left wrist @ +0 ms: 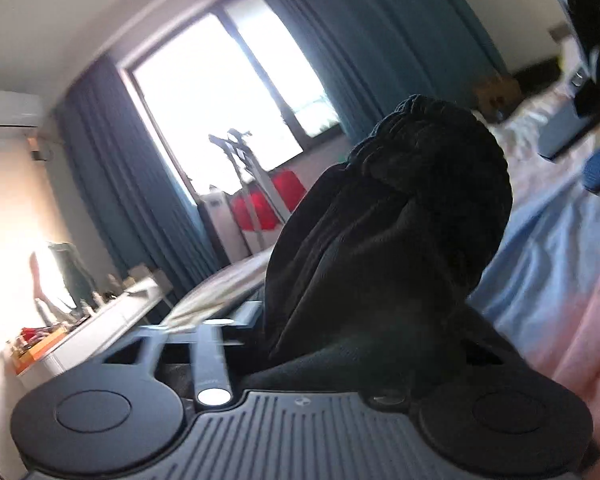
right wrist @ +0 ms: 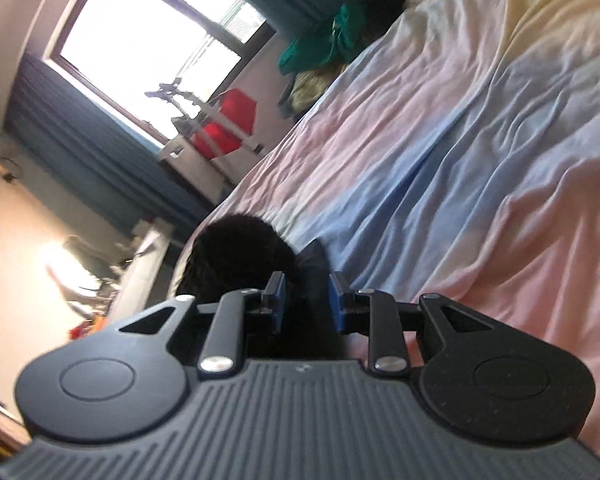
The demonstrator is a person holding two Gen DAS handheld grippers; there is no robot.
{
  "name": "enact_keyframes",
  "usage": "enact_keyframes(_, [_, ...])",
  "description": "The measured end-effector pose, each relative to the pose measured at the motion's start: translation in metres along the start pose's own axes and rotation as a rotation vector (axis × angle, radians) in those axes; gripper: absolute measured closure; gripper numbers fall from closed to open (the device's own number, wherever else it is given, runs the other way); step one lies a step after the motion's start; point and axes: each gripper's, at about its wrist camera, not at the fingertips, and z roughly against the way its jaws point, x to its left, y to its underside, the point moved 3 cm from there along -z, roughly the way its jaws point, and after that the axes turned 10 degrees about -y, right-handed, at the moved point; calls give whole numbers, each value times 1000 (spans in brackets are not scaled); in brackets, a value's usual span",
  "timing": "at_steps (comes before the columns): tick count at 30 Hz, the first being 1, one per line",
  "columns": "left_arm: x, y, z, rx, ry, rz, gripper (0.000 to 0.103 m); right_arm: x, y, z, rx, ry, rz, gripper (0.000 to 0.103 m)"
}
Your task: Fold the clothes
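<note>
Left hand-held gripper (left wrist: 340, 320) is buried in a black garment (left wrist: 392, 216); fingers hidden under the bunched cloth, so grip state cannot be told. Cloth rises in a gathered lump above the bed (left wrist: 552, 248). Right hand-held gripper (right wrist: 307, 300) has blue pads (right wrist: 335, 300) narrowly apart, clamped on a fold of the same black garment (right wrist: 240, 252), which bulges just ahead of the fingers, over the pastel bed sheet (right wrist: 460, 152). Window (right wrist: 152, 36) and blue curtains (left wrist: 364, 36) behind.
</note>
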Motion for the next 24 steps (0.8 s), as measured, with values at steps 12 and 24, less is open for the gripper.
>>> enact_keyframes(12, [121,93,43,90,115,-166,9,-4,11,-17,73,-175,-197,19])
enact_keyframes(24, [252,186,-7,413,18,432,11,21,47,-73,160,-118,-141,19])
